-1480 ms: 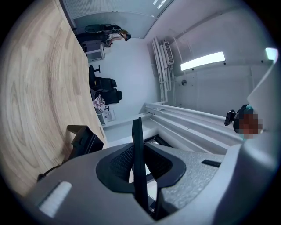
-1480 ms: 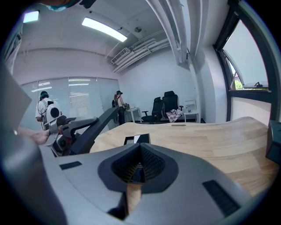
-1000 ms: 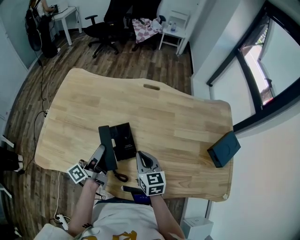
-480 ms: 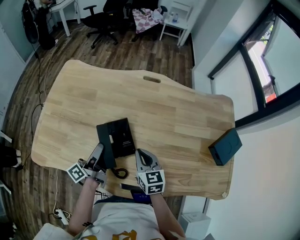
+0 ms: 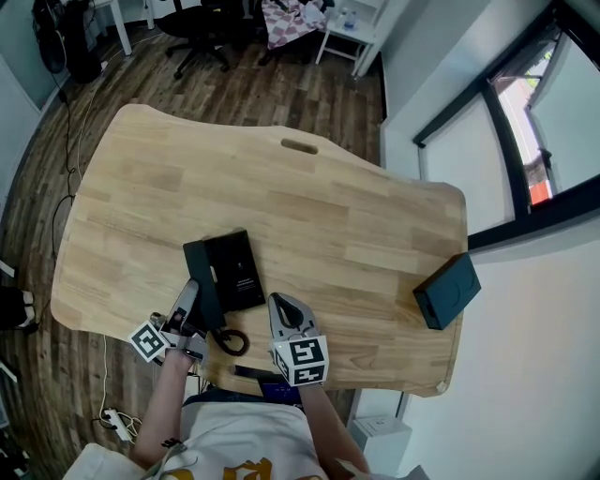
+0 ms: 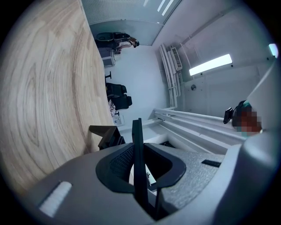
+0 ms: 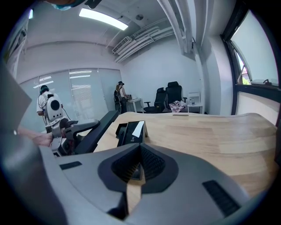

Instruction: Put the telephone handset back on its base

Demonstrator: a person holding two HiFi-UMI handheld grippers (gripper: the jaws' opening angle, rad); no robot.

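The black telephone base (image 5: 240, 270) lies on the wooden table (image 5: 309, 202), near its front edge. My left gripper (image 5: 192, 298) is shut on the near end of the long black handset (image 5: 204, 281), which stretches along the base's left side. In the right gripper view the handset (image 7: 97, 127) slants up away from the left gripper (image 7: 66, 131), left of the base (image 7: 132, 131); I cannot tell whether it touches the base. In the left gripper view the handset (image 6: 137, 158) shows edge-on between the jaws. The coiled cord (image 5: 231, 341) loops near the table edge. My right gripper (image 5: 281, 306) hovers shut and holds nothing, right of the base.
A dark box (image 5: 447, 292) sits at the table's right edge. A slot (image 5: 299, 146) is cut in the table's far side. Office chairs (image 5: 202, 23) and a small white table (image 5: 342, 42) stand on the floor beyond. Windows run along the right.
The left gripper has sunk a little with the handset, staying by the base's left side. More of the cord loop now shows on the table. The right gripper has dropped slightly.
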